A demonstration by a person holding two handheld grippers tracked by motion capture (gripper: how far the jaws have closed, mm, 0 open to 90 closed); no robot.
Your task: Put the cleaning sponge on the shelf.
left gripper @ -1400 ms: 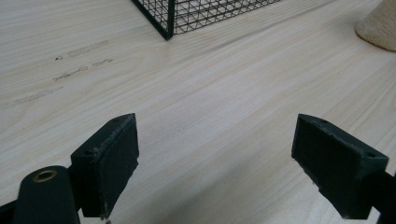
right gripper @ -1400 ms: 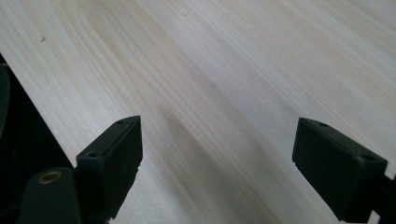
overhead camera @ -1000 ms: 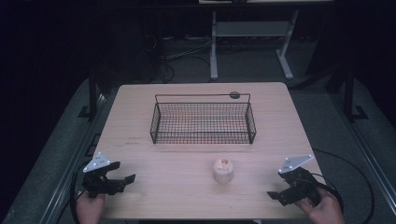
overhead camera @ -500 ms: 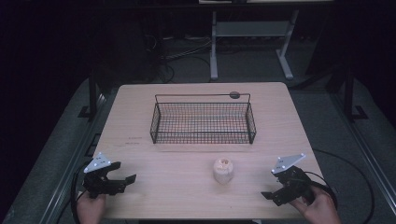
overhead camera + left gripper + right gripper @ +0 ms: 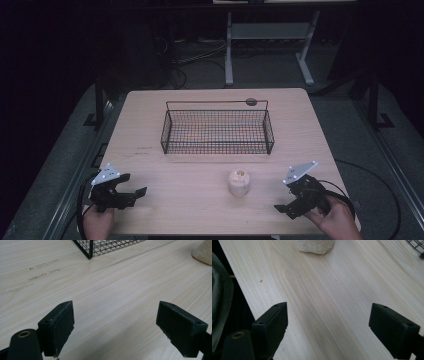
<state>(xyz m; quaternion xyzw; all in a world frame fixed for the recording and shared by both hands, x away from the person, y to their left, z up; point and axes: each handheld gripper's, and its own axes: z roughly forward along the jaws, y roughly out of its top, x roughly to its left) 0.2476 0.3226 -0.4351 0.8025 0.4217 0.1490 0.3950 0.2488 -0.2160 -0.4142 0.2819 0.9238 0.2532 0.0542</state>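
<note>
Apparently idle, the left claw [image 5: 131, 192] and right claw [image 5: 285, 209] gape empty at the tabletop's [image 5: 150, 125] near corners, flanking the small woven pot [image 5: 239, 182].

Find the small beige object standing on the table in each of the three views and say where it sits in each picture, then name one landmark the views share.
High view: the beige object stands right of centre, in front of the wire basket.
Left gripper view: its edge shows at the top right corner.
Right gripper view: its base shows at the top edge, left of centre.
Shared landmark: the wire basket, whose corner shows top centre and top right.
</note>
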